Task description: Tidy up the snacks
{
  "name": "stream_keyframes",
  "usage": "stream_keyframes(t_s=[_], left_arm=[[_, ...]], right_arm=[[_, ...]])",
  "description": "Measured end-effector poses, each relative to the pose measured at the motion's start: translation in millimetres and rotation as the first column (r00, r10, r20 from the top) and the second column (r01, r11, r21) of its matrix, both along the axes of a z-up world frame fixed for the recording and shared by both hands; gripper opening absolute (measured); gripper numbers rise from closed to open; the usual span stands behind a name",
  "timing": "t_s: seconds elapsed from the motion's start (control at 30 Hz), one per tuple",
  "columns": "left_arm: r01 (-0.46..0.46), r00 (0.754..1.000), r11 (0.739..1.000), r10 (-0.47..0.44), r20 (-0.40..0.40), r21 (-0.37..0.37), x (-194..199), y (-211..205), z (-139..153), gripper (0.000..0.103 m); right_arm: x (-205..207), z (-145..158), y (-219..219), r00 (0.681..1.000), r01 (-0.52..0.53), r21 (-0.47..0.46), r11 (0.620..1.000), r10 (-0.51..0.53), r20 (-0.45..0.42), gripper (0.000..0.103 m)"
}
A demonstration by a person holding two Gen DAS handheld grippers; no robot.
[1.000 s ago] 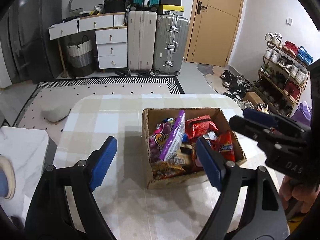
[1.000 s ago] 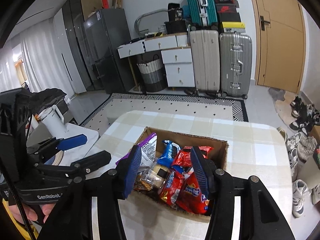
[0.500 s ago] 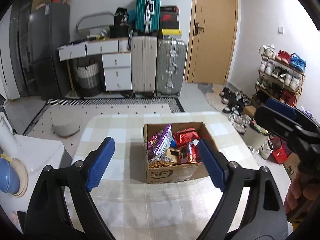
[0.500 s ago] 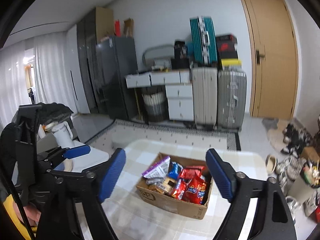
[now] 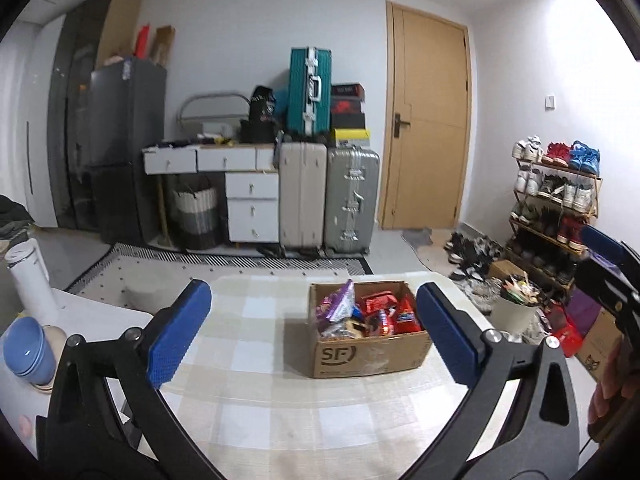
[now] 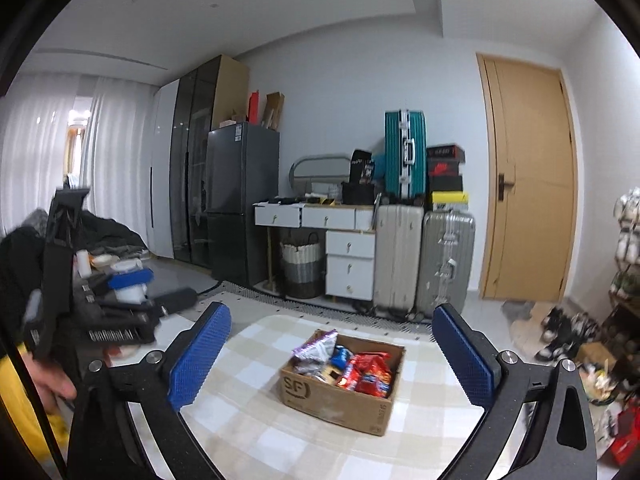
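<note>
— Checked cloth covers the table (image 5: 260, 396), and the cardboard box (image 5: 366, 356) of snacks (image 5: 366, 314) sits toward its far right. What's changed?

— Both tools have pulled back and up from a second ago; the box looks smaller and sits between the pads, well beyond them. The left gripper (image 5: 312, 334) is spread wide, holding nothing. The right gripper (image 6: 330, 356) is just as wide and empty.

— Room to move?

— Bare cloth lies left of the box and on its near side. The box's right side is near the table's right edge. Off the left edge stands a white side table (image 5: 100, 316) with blue bowls (image 5: 26, 350) and a white jug (image 5: 28, 276). A shoe rack (image 5: 556, 208) stands far right.
</note>
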State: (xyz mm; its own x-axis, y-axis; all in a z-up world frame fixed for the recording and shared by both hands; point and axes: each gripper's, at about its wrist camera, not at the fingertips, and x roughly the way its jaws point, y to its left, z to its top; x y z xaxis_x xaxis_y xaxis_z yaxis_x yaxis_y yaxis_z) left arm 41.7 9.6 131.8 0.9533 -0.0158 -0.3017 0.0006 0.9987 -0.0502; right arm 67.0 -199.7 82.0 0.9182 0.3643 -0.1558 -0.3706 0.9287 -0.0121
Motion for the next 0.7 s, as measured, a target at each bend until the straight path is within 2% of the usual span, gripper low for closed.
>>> stream_keyframes(t_s=[0.17, 0.33, 0.43, 0.53, 0.7], left_arm=[[-0.068, 0.997, 0.997, 0.067, 0.037, 0.040, -19.4, 10.7, -49.4, 0.103], [-0.112, 0.993, 0.993, 0.111, 0.045, 0.035, -9.2, 16.9, -106.9, 0.103], [-0.117, 0.993, 0.993, 0.117, 0.007, 0.026, 7.0, 18.6, -141.4, 0.102], [-0.116, 0.993, 0.992, 0.117, -0.032, 0.041, 28.3, 18.7, -172.9, 0.103], [-0.115, 0.991, 0.990, 0.120, -0.065, 0.077, 59.8, 10.0, -215.3, 0.103]], right_arm=[[-9.9, -56.2, -0.2, 0.997, 0.076, -0.032, 0.997, -0.076, -0.001, 0.102], [-10.5, -115.3, -1.8, 0.979, 0.195, -0.054, 0.979, -0.191, 0.072, 0.102], [-5.3, -143.4, -2.0, 0.979, 0.191, -0.067, 0.979, -0.185, 0.089, 0.102], [2.1, -163.6, -4.0, 0.969, 0.230, -0.092, 0.969, -0.219, 0.112, 0.102], [12.3, -179.6, -12.1, 0.971, 0.208, -0.056, 0.976, -0.200, 0.130, 0.102]])
